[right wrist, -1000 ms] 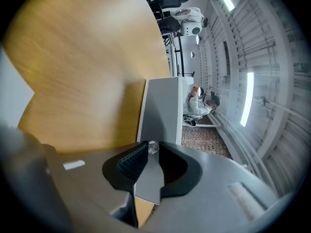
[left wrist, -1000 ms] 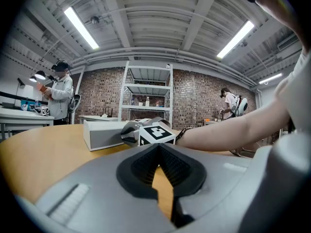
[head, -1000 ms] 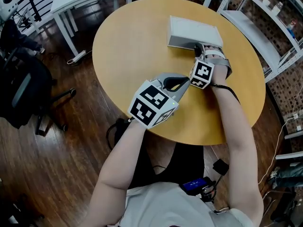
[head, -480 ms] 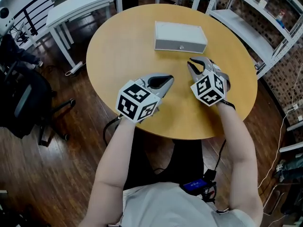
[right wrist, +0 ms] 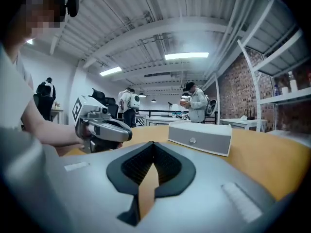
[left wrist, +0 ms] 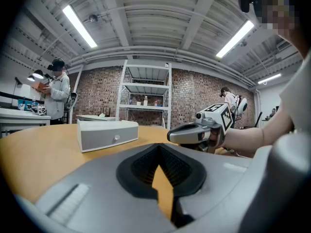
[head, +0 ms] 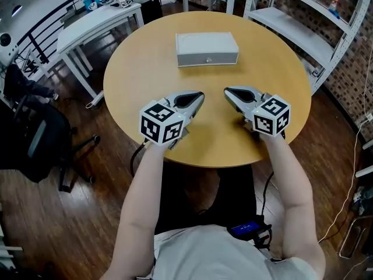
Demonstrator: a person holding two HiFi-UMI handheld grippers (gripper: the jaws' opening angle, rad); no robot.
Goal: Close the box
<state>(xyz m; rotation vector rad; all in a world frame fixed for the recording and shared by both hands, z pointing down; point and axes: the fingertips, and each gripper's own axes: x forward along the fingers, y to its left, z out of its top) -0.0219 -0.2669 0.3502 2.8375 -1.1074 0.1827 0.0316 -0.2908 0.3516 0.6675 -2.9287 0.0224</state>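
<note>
As the person looks down, a black chair [head: 29, 136] sits on the dark wood floor [head: 87, 214] at the far left. A white table [head: 96, 16] stands farther back. Next comes the round yellow bench [head: 140, 63]. Over its near side is the left gripper [head: 198, 97], which points away from the person and a little to the right. Its jaws are pressed together at the tips, and there is nothing in them. The white box [head: 207, 45] lies flat on the far middle of the bench, well apart from both grippers. It is closed all the way. A small round knob [head: 208, 59] on its near side faces the person. To the right, the right gripper [head: 229, 91] is also over the near side of the bench. It points away and a little to the left, so its tip is near the left gripper's tip, with bare bench between the two. Its jaws have just been closing and are now together, with nothing between them. Grey shelves [head: 291, 25] stand at the far right, just past the edge of the bench.
</note>
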